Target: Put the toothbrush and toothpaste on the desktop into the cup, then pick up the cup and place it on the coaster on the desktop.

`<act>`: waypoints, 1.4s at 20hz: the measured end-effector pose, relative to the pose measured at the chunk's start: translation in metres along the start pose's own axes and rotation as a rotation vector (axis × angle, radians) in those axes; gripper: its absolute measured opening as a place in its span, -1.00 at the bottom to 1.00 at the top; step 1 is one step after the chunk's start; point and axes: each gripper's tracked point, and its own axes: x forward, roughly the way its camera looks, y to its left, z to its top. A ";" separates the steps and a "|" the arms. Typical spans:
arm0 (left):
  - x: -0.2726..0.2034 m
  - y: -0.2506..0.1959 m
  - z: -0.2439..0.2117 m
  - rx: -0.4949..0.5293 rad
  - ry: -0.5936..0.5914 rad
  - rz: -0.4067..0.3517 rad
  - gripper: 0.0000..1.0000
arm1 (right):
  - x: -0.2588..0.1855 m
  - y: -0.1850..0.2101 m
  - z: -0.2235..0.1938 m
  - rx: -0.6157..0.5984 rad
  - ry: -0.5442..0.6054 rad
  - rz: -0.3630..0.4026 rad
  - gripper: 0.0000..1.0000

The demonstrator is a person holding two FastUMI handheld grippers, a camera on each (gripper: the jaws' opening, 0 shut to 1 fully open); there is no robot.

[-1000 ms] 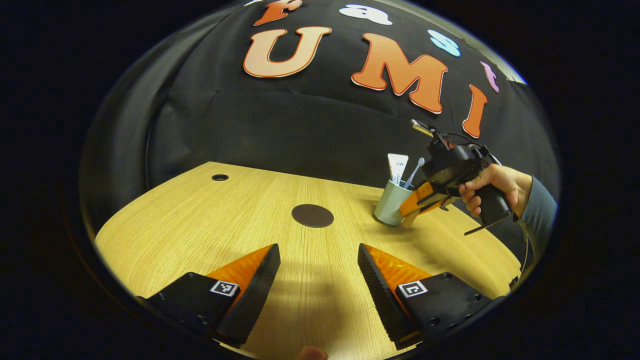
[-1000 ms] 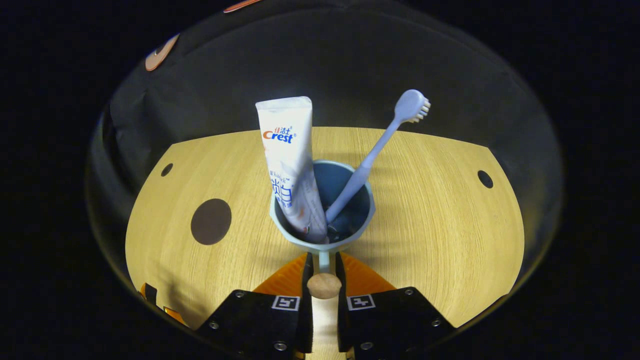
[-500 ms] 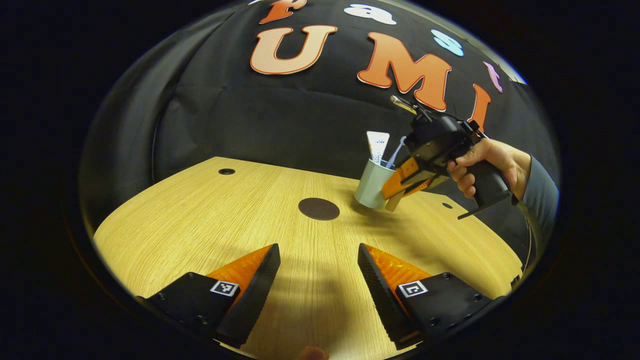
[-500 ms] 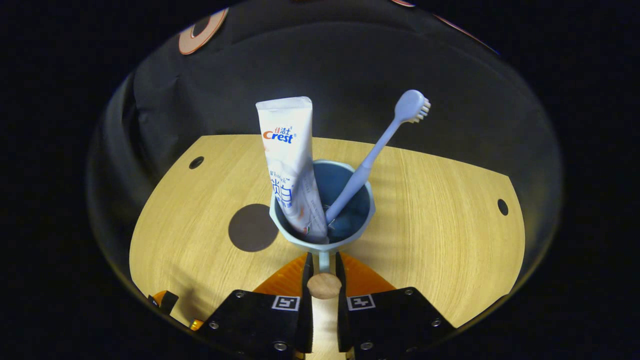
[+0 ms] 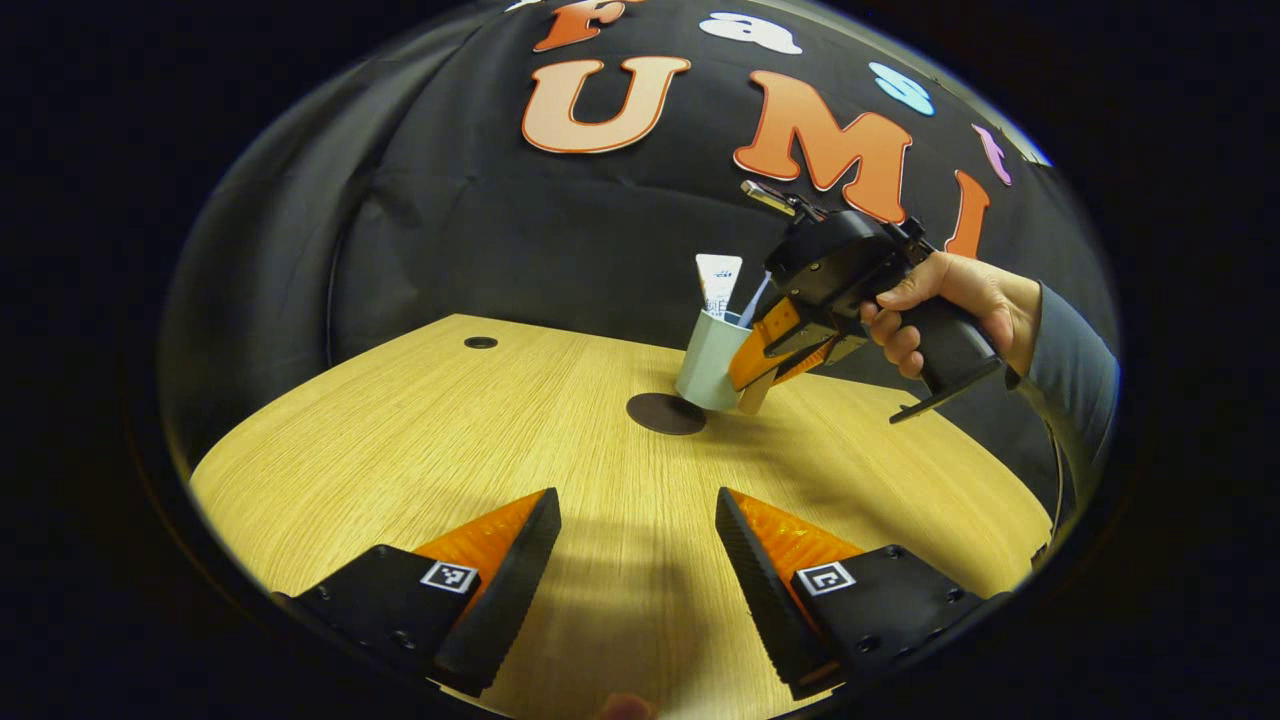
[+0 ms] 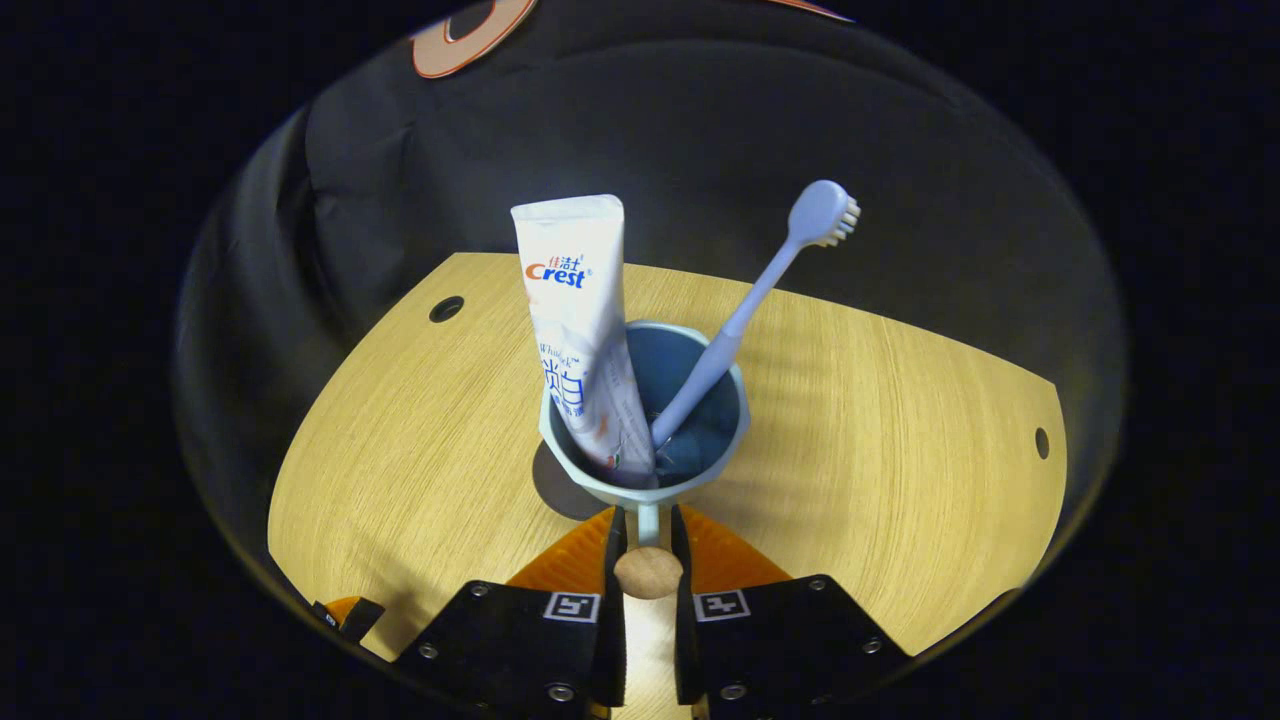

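You've got the cup (image 6: 645, 420) by its handle, with the right gripper (image 6: 648, 540) pinched tight on it, both fingers pressing that thin handle just above its round wooden end. In the left gripper view the cup looks lifted clear of the table (image 5: 420, 440) and sits right at the near edge of the coaster (image 5: 666, 413), not centred over it. I'd slide it a touch further so the base covers the dark disc, then lower it straight down. Keep it level, since a handle grip lets the cup swing, and the tall stuff inside makes it top-heavy. Don't let go until the base sits flat.

The cup is a pale blue-grey one with a faceted rim. The toothpaste (image 6: 580, 320) stands in it leaning on the left side, white tube, crimped end up. The toothbrush (image 6: 750, 300) is light blue and leans the other way, bristle head up. From the right gripper view, the coaster is mostly hidden under the cup.

Your left gripper (image 5: 638, 560) is hanging wide open over bare table, holding nothing. Just leave it there.
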 end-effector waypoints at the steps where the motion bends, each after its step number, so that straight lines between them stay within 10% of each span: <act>1: -0.001 0.001 0.001 -0.004 0.002 0.002 0.99 | 0.000 0.000 0.001 -0.012 0.000 -0.003 -0.61; 13: 0.003 0.008 -0.005 -0.008 0.018 0.024 1.00 | -0.004 0.000 0.001 -0.062 0.046 0.035 -0.59; 16: 0.004 0.004 -0.002 -0.001 0.018 0.024 0.99 | -0.022 -0.008 0.012 -0.059 -0.026 0.052 -0.37; 21: 0.005 0.000 0.009 0.046 -0.020 0.026 0.99 | -0.068 -0.031 0.006 -0.034 -0.156 0.098 0.55; 28: 0.008 -0.017 0.031 0.098 -0.077 -0.009 0.99 | -0.148 -0.106 -0.023 0.047 -0.359 0.060 0.73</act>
